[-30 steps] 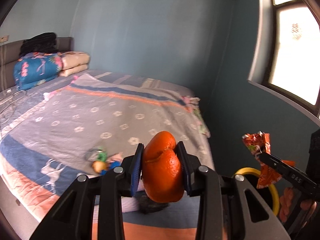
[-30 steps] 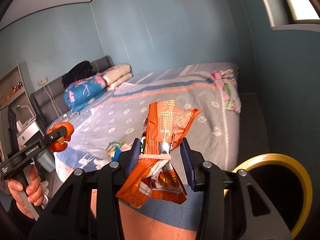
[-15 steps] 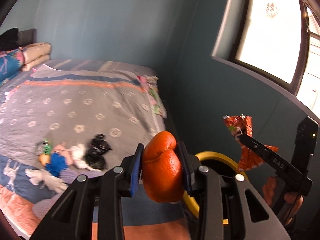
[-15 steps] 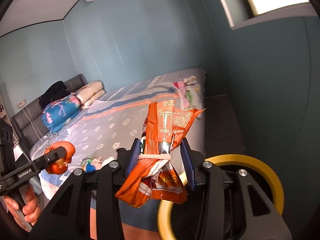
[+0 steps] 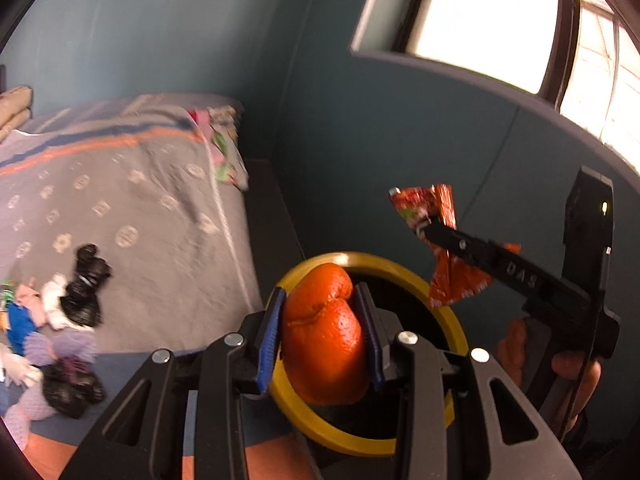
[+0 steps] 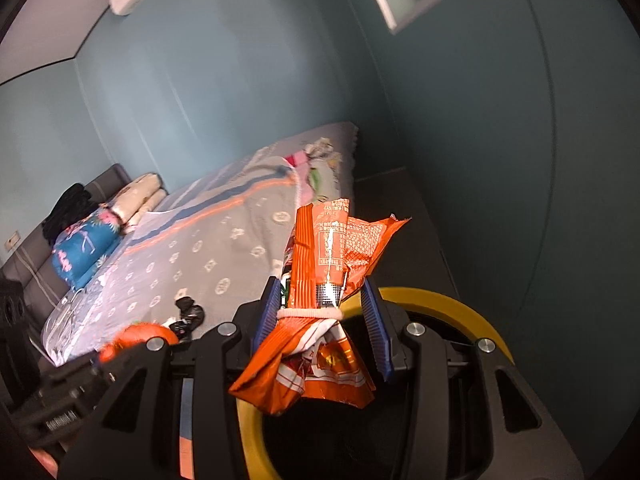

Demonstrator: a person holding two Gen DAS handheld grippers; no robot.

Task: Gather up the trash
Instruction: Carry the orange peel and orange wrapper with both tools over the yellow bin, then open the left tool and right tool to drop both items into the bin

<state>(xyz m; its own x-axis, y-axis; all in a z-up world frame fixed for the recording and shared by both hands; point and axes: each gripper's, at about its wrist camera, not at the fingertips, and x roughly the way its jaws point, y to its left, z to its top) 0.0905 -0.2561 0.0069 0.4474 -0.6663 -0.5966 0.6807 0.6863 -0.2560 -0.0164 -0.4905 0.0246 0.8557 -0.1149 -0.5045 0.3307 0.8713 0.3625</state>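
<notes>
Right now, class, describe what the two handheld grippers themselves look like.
Both the left gripper and the right gripper are matte black linkage frames with silver round-head bolts at the joints and ribbed blue pads lining the jaws. Seen from the left wrist, the right gripper's side bears raised lettering, and a bare hand grips its handle.
</notes>
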